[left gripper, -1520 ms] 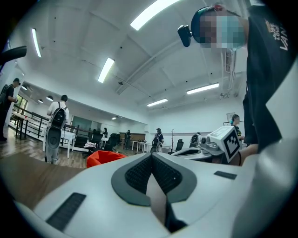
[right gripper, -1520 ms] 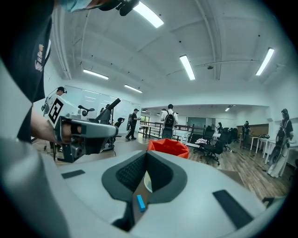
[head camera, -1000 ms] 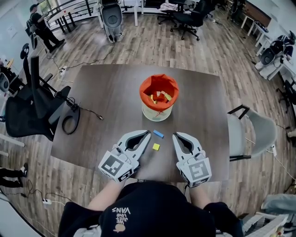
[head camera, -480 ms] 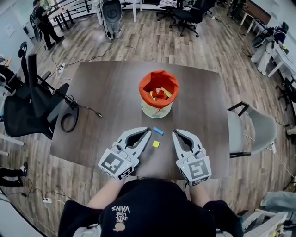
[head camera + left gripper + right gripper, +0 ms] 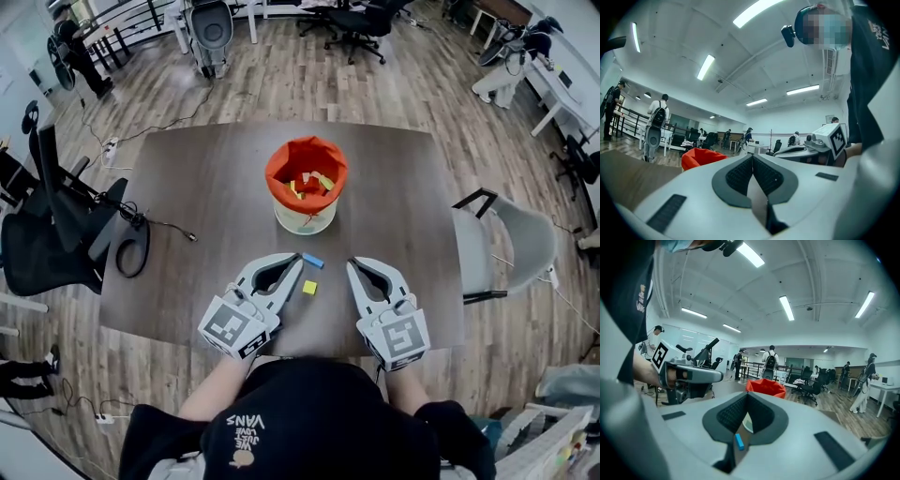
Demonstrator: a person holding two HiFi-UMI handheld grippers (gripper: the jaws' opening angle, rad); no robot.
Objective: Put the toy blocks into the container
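An orange-lined container [image 5: 306, 184] stands mid-table, with several coloured blocks inside. A blue block [image 5: 313, 261] and a yellow block [image 5: 309, 288] lie on the dark table [image 5: 187, 197] just in front of it. My left gripper [image 5: 298, 258] rests near the front edge, shut and empty, its tip close to the blue block. My right gripper [image 5: 352, 265] lies to the right of the blocks, also shut with nothing held. In the right gripper view the blue block [image 5: 739, 442] shows low past the closed jaws and the container [image 5: 765, 387] beyond. The container [image 5: 702, 157] also appears in the left gripper view.
A black cable [image 5: 141, 239] coils at the table's left edge beside a black office chair [image 5: 52, 234]. A grey chair [image 5: 511, 248] stands at the right side. Other chairs, desks and people fill the room beyond.
Both grippers stay where they were by the blocks. The head camera has shifted slightly, so the table and container sit a little higher and further left in view.
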